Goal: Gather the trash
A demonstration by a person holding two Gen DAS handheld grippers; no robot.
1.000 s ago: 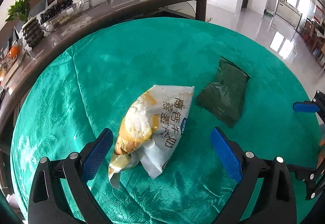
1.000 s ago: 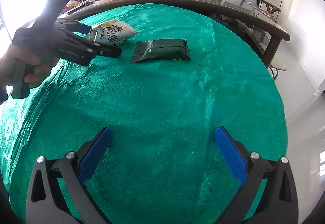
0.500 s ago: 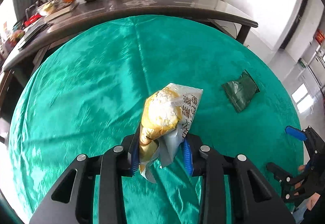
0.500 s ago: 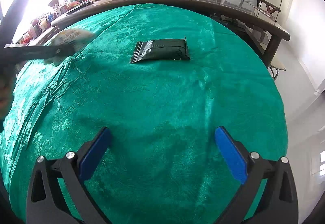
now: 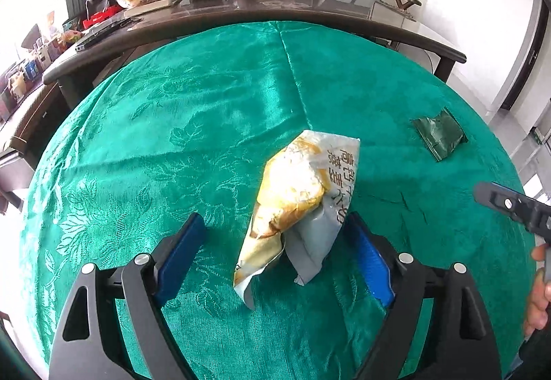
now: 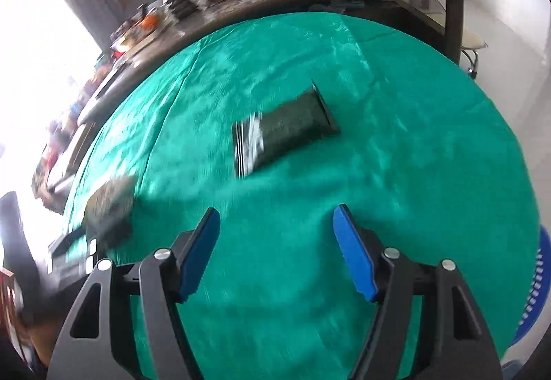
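From my left wrist, my left gripper (image 5: 275, 249) has just been opening: half a second ago its blue pads were clamped on the crinkled white-and-yellow snack wrapper with printed lettering (image 5: 303, 194), and now they stand wide apart with the wrapper loose between them, low in the centre of the frame. The wrapper leans close against the right-hand pad, though I judge that pad is no longer pressing it. It lies on the shiny green patterned tablecloth (image 5: 172, 139), so I read this as a release, and the wrapper will need gripping again before it counts as collected. The flat dark green foil packet (image 5: 439, 135) lies at the right of the frame, well apart from the wrapper. From my right wrist, the picture is smeared by motion. My right gripper (image 6: 275, 232) has just been closing from full width, yet its jaws are apart with only cloth between them. The same packet (image 6: 286, 132) sits above them near the frame's centre, nearer and turned more slantwise than a moment ago. The blurred pale shape at the left edge is probably the wrapper (image 6: 110, 208).
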